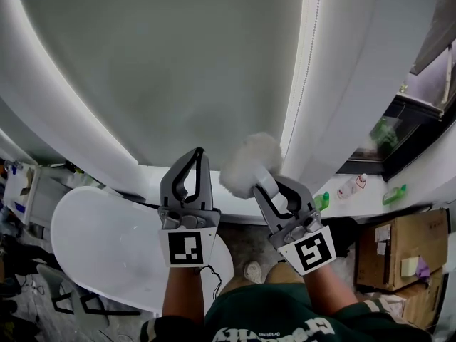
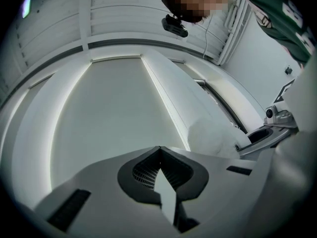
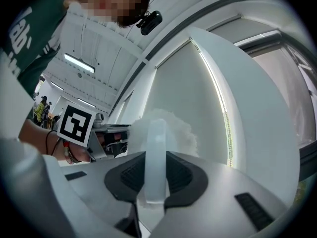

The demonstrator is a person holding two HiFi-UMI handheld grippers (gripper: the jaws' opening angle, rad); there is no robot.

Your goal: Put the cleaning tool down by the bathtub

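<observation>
Cleaning tool (image 3: 171,128) — in right hand-held gripper (image 3: 154,158).

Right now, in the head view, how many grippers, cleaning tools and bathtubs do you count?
2 grippers: left gripper, right gripper
1 fluffy white cleaning tool, clamped in the right gripper's fingers
1 bathtub
Total: 4

Surface: bathtub ledge (image 1: 365,204) | on it: green bottle (image 1: 324,201), clear bottle (image 1: 353,186) | place: just right of right gripper (image 1: 274,186)

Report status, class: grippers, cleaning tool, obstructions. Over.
Left gripper shut, empty. Right gripper shut on cleaning tool, fluffy head over bathtub rim. No obstruction seen.
</observation>
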